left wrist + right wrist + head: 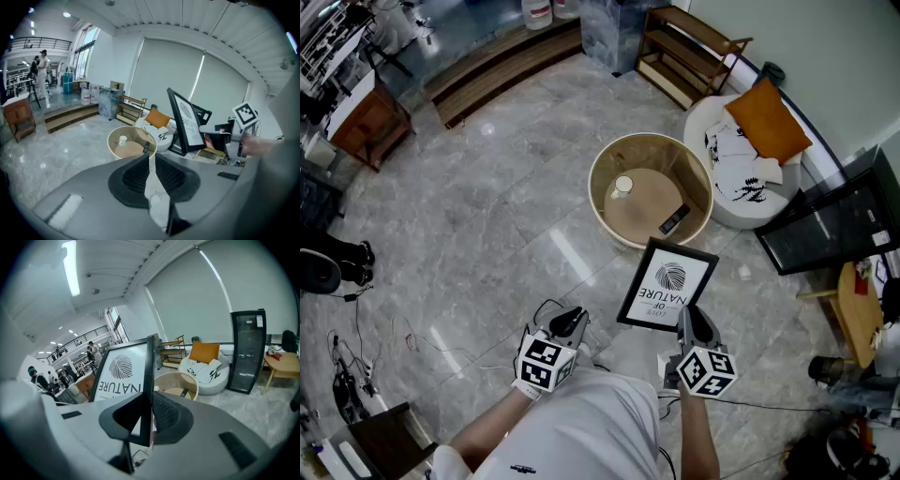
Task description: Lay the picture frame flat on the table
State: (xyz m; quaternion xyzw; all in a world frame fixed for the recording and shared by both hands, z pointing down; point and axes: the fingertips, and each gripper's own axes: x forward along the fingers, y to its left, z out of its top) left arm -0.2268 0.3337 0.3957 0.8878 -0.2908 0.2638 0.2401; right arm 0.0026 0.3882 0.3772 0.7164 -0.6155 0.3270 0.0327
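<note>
A black picture frame [667, 284] with a white print reading NATURE hangs in the air, tilted, just in front of the round beige table [605, 208]. My right gripper [692, 322] is shut on the frame's lower edge; in the right gripper view the frame [121, 371] stands edge-on between the pads of the gripper [149, 397]. My left gripper [573, 322] is lower left of the frame, shut with nothing in it [149, 158]. From the left gripper view, the frame [184, 119] is at the right, above the table [112, 138].
On the table top lie a white cup [622, 185] and a black remote [674, 219]. A white round chair with an orange cushion [766, 120] stands beyond it, then a black cabinet [834, 225], a wooden shelf [689, 52] and a small wooden table [858, 314].
</note>
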